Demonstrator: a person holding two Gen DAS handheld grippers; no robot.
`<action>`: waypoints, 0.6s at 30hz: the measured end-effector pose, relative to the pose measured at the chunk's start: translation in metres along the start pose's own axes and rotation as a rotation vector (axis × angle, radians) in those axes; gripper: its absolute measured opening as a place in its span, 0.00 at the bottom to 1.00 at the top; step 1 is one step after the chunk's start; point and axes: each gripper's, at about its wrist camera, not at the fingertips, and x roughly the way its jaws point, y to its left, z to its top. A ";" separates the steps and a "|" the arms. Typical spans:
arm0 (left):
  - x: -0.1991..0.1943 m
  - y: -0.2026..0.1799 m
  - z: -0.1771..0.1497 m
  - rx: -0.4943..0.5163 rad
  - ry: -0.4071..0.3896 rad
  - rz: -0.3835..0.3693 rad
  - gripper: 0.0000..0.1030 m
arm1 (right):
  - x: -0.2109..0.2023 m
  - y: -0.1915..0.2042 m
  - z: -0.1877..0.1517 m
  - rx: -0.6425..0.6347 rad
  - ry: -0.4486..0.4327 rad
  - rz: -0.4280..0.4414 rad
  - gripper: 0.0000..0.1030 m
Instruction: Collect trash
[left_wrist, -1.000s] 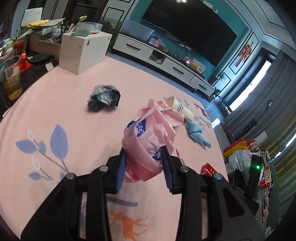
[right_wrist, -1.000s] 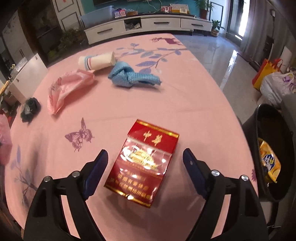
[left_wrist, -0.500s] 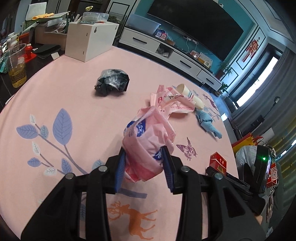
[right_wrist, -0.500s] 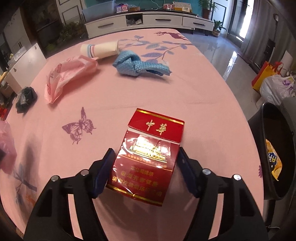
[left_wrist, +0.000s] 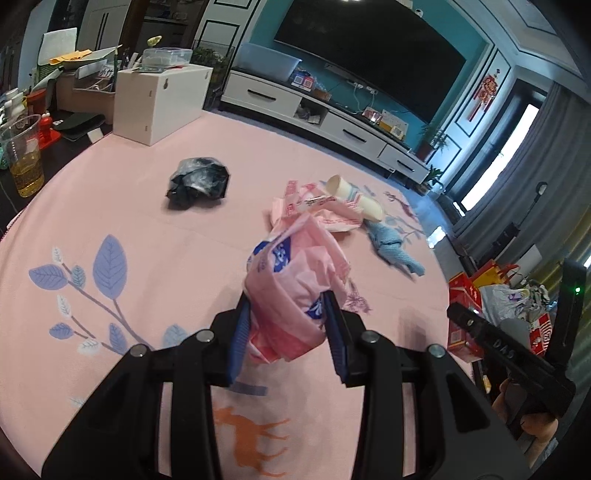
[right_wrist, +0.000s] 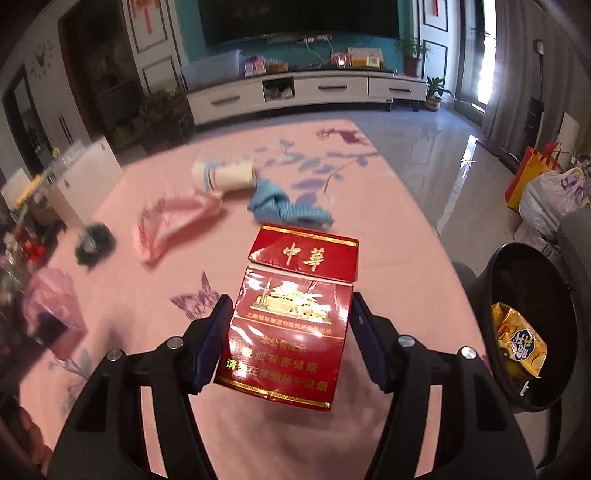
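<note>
Tools grip trash: left tool (left_wrist: 288, 334) clamps pink wrapper (left_wrist: 291, 291); right tool (right_wrist: 288, 345) closing on red pack (right_wrist: 291, 314) beside bin rim (right_wrist: 487, 291).

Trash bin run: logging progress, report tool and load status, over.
Left tool shut on pink bag. Right tool closing on red cigarette pack, lifted. Black bin at right, path clear. Cup, blue cloth remain.
</note>
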 end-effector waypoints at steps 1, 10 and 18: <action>-0.002 -0.006 0.001 0.003 -0.008 -0.015 0.37 | -0.007 -0.005 0.003 0.010 -0.019 0.003 0.62; 0.009 -0.106 0.002 0.097 -0.059 -0.154 0.37 | -0.076 -0.096 0.024 0.199 -0.181 0.020 0.62; 0.051 -0.222 -0.026 0.244 0.049 -0.307 0.37 | -0.095 -0.190 0.017 0.404 -0.232 -0.125 0.62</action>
